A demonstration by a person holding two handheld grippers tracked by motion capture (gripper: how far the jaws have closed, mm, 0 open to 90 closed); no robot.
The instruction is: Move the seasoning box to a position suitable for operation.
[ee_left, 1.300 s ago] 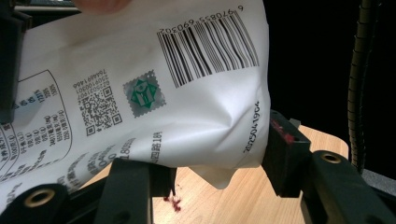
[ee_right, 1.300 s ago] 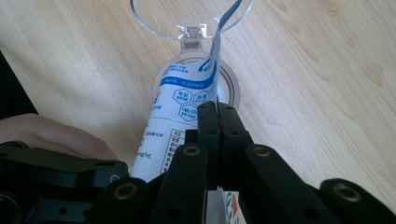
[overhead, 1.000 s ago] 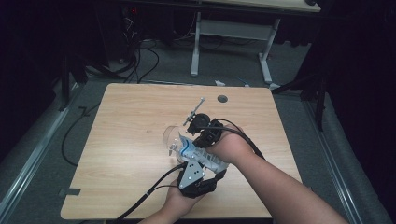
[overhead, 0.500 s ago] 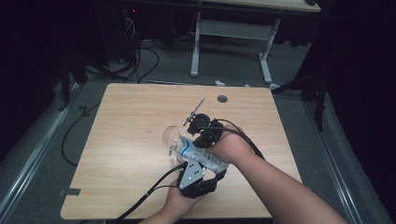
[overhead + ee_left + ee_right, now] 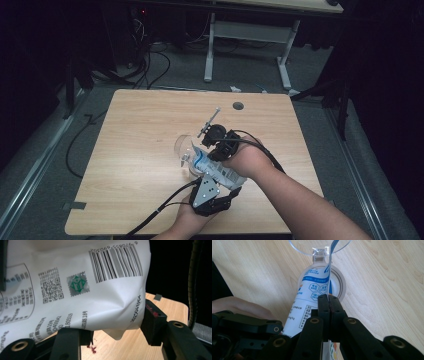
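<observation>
A white pouch (image 5: pixel 216 169) with blue print and a barcode (image 5: pixel 75 290) hangs tilted over the wooden table (image 5: pixel 140 130), its top end pointing into a clear round container (image 5: pixel 184 149). My left gripper (image 5: pixel 112 327) is shut on the pouch's lower end, with a pad pressed against each side. In the high view the left gripper (image 5: pixel 212 192) sits near the table's front edge. My right gripper (image 5: pixel 328 300) is shut on a thin edge of the pouch (image 5: pixel 312 292), just above the container's mouth (image 5: pixel 338 282). The container's clear hinged lid (image 5: pixel 319 246) stands open.
A few dark red crumbs (image 5: pixel 91 348) lie on the table under the pouch. A round cable hole (image 5: pixel 238 106) sits near the far edge. Cables trail off the front edge, and a desk frame (image 5: pixel 250 35) stands beyond the table.
</observation>
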